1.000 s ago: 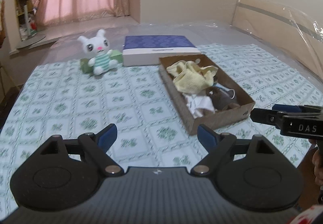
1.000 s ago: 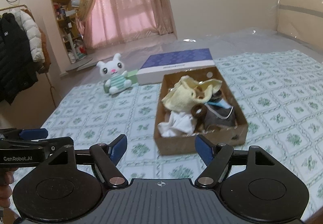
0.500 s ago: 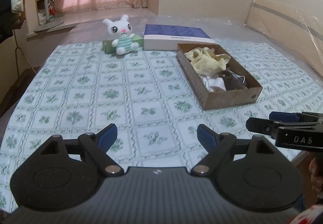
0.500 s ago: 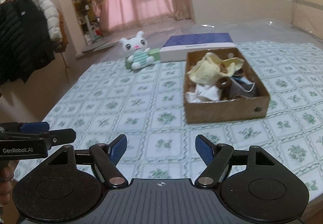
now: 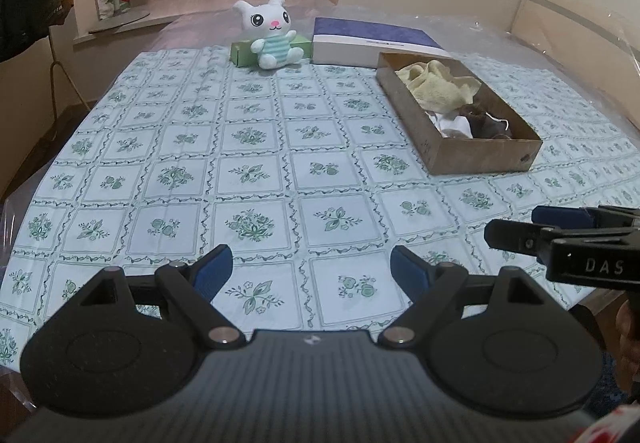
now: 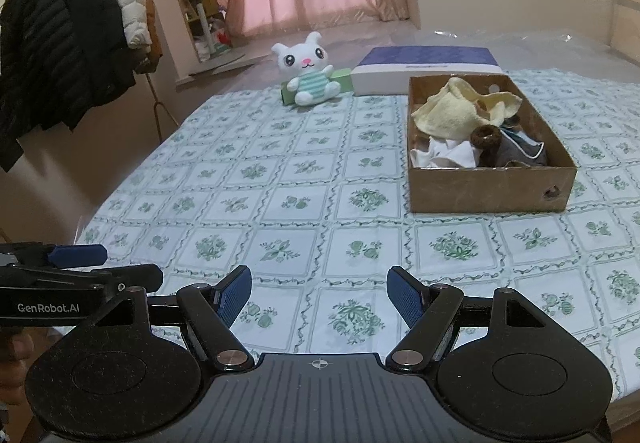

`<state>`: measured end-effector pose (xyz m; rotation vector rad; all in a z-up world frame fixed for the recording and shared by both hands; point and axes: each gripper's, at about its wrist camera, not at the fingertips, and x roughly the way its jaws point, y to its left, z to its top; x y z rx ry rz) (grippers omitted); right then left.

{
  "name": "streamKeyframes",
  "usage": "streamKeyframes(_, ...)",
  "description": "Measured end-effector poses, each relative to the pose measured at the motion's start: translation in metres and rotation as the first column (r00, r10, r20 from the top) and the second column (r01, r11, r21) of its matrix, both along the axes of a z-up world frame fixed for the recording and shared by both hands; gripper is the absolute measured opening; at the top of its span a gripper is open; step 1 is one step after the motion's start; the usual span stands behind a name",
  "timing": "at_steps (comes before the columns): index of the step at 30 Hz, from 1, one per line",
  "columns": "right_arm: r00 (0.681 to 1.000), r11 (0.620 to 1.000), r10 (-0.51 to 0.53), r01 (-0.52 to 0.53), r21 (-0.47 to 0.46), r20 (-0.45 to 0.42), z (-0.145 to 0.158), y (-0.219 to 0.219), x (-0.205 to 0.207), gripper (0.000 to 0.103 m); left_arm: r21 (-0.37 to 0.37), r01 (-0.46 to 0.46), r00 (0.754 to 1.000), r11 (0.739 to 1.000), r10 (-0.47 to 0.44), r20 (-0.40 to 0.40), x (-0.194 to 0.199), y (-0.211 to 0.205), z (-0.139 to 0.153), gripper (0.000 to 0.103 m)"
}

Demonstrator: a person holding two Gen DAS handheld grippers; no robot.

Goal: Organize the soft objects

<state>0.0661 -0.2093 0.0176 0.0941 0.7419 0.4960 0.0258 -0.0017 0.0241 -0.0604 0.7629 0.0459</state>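
Soft items — yellow cloth point(image 6: 456, 111), white cloth point(image 6: 448, 153), grey piece point(image 6: 516, 151) — are piled in the cardboard box point(image 6: 488, 189) toward the bed's right edge. White plush bunny point(image 6: 308, 71) is seated at the far edge against a green box point(image 5: 242, 53), beside a purple box point(image 6: 428, 69). Left gripper point(image 5: 310, 275) and right gripper point(image 6: 320, 297) are held spread, nothing between the fingers, over the near edge.

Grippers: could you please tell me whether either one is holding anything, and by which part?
Nothing is held. The left gripper and the right gripper are both open and empty above the tablecloth.
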Motion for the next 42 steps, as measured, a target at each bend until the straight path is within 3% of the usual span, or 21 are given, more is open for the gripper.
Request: streamKeyframes(42, 0.998, 1.0, -0.003, 0.003, -0.004, -0.067, -0.022, 0.002, 0.015, 0.075, -0.013, 0.021, 0.999, 1.0, -0.022, -0.049, 0.023, -0.003, -0.017, 0.085)
